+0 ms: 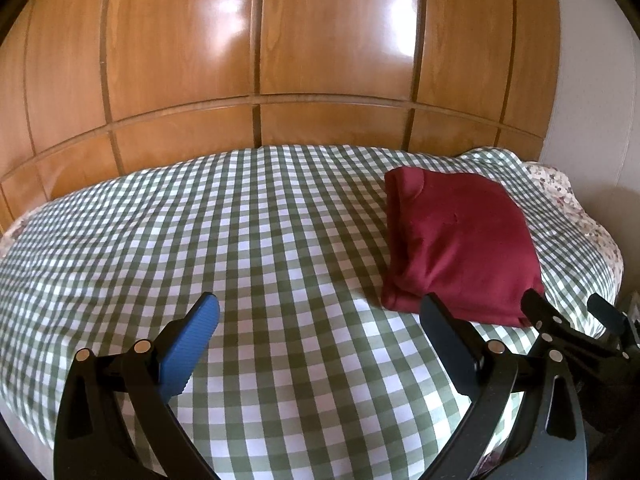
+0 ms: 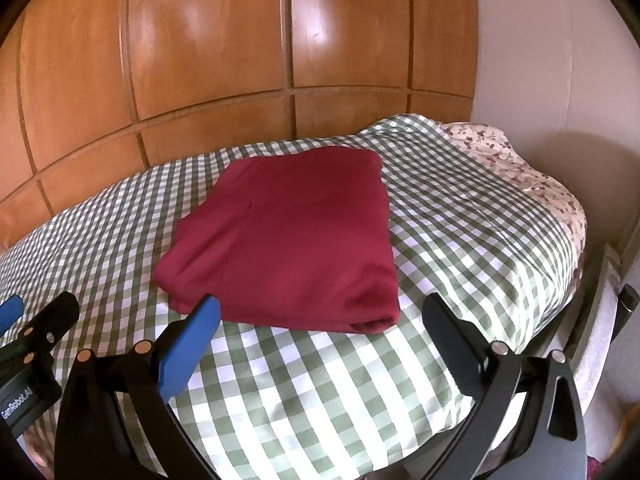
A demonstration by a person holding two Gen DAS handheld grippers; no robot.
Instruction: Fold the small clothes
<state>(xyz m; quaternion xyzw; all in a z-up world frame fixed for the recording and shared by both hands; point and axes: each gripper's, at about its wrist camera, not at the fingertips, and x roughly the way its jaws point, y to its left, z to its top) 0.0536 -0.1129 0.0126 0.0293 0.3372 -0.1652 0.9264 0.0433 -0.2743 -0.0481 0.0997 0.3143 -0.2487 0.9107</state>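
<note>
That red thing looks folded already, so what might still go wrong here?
1. The folded red garment lies on a soft checked bedcover; pressing nearby may tilt or loosen the stack.
2. Both grippers, left and right, are open close to it; a finger might snag the near edge and undo a fold.

Left claw (image 1: 320, 320) spread wide, right claw (image 2: 320, 320) likewise (both holding nothing), side by side

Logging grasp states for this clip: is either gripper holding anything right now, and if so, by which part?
Nothing is held. The left gripper and the right gripper both have open jaws above the checked bedcover; the folded red garment lies free on it.
</note>
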